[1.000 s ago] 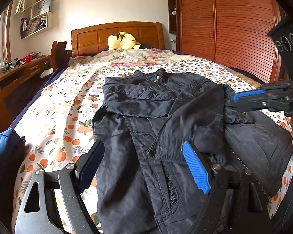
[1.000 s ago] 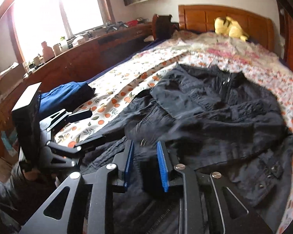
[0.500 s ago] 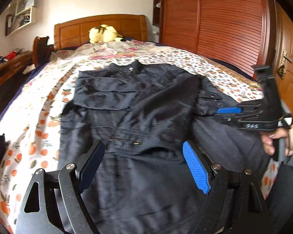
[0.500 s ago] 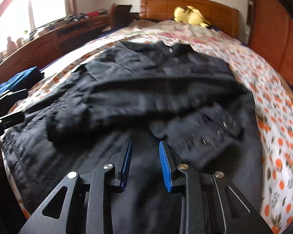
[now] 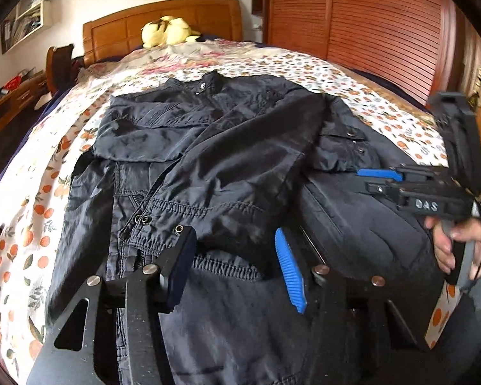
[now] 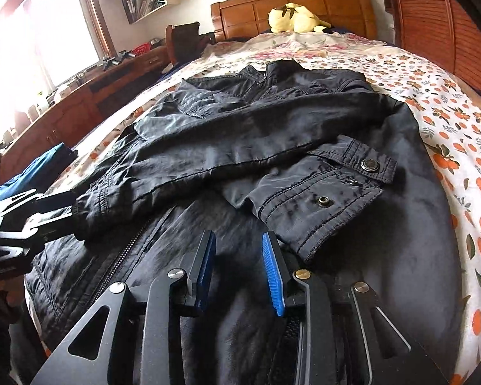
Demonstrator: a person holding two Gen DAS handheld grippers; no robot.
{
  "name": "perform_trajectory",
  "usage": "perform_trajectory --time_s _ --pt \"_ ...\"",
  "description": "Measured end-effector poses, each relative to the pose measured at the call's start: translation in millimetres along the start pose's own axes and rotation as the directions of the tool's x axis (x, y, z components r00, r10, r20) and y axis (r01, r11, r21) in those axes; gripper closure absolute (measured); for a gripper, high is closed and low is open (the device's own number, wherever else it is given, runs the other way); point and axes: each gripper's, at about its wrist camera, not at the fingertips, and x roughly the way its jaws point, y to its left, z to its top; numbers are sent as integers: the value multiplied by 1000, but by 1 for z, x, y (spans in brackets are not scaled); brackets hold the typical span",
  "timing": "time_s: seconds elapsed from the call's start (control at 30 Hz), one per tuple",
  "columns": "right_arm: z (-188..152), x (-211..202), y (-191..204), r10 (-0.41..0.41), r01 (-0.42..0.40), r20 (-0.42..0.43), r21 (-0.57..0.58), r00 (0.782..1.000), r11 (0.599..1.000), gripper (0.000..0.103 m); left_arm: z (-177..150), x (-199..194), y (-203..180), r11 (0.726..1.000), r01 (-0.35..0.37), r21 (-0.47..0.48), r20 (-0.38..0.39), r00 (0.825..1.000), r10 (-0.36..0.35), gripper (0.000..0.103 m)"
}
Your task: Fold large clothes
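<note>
Grippers: we are holding the left gripper [image 5: 231,256] wide and the right gripper [image 6: 239,264] narrower, both empty.
Hem: lying just below both.
Black shiny nylon jacket [image 6: 272,147]: stretching lengthwise away, collar farthest, on the orange-print bedsheet [image 6: 449,118].

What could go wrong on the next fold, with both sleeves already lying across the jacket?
The folded sleeve lies loose on the jacket, so lifting the hem may slide it off. Both the left gripper and right gripper are open over slick fabric and a zipper; a shallow pinch might slip or catch only one layer.
</note>
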Motion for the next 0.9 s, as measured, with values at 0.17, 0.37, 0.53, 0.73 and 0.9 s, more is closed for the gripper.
perform_trajectory --time_s 0.17,0.37,0.53,0.73,0.9 --pt "-5 -6 -3 19 -19 13 5 1000 1000 71 0 6 7 997 4 -79 -35 999 -7 57" --pt "-10 -17 -6 45 -45 26 -2 999 999 70 -6 4 4 992 -9 -128 -31 999 5 72" --pt "-10 -18 -10 47 -47 31 7 998 999 71 0 9 1 994 -28 -110 -37 999 24 82" --pt "-11 -19 -8 38 -38 34 8 999 999 70 1 1 -10 998 -19 -58 -24 1000 17 95" --pt "-11 -19 -7 35 -35 34 4 999 999 70 3 -19 -21 999 -44 -19 7 999 44 95"
